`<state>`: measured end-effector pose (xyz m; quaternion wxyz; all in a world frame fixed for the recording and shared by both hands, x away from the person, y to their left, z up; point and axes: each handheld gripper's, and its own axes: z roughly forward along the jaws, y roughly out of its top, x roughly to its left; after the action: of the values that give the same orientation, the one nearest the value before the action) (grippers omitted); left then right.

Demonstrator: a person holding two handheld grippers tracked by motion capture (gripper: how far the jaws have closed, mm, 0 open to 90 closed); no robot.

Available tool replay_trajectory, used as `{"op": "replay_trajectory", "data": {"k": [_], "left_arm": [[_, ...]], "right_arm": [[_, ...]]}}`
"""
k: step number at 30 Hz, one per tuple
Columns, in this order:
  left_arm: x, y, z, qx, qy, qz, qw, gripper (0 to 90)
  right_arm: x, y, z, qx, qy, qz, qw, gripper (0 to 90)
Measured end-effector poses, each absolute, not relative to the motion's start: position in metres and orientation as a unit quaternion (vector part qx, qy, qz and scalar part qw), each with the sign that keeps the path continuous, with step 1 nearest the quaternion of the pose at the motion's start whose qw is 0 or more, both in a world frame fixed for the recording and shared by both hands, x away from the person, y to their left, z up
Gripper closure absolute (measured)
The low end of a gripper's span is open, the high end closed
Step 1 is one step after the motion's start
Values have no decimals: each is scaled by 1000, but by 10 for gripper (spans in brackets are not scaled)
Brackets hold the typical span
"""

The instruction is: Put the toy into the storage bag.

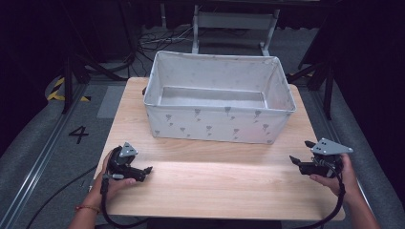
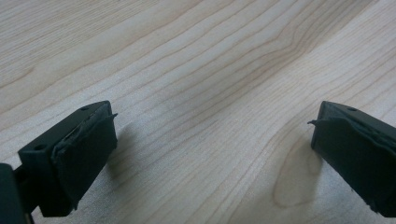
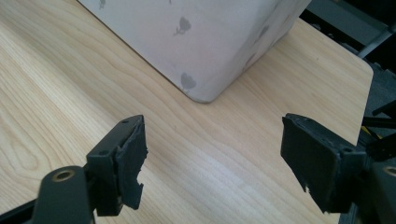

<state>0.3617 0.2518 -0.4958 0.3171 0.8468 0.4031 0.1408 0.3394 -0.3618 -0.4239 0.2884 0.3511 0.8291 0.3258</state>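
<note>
A white fabric bin (image 1: pixel 219 98) sits at the far middle of the tabletop (image 1: pixel 215 186). The left claw (image 1: pixel 143 171) rests low near the front left edge, jaws wide apart and empty. The right claw (image 1: pixel 301 152) hovers front right, also wide open, holding nothing.

Fabric bin (image 1: pixel 217 121) — on wooden table (image 1: pixel 215 191).

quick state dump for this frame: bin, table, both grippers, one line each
fabric bin: upright on the table, open top, nothing seen inside.
table: wooden top, bare in front of the bin.
left gripper: open, jaws wide apart, nothing between them, low over bare wood.
right gripper: open, jaws wide apart, nothing between them, pointed toward a bin corner, apart from it.
</note>
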Motion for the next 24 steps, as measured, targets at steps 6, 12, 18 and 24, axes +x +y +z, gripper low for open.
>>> {"op": "replay_trajectory", "data": {"k": [6, 12, 18, 24], "left_arm": [[362, 252, -496, 847, 403, 142, 317, 5], [362, 252, -496, 847, 403, 141, 317, 5], [362, 252, -496, 847, 403, 141, 317, 5], [362, 252, -496, 847, 403, 141, 317, 5]], "right_arm": [[336, -367, -444, 362, 830, 330, 269, 236], [333, -371, -459, 372, 829, 331, 254, 235], [330, -379, -475, 392, 822, 334, 241, 234], [325, -389, -491, 420, 808, 352, 217, 225]]}}
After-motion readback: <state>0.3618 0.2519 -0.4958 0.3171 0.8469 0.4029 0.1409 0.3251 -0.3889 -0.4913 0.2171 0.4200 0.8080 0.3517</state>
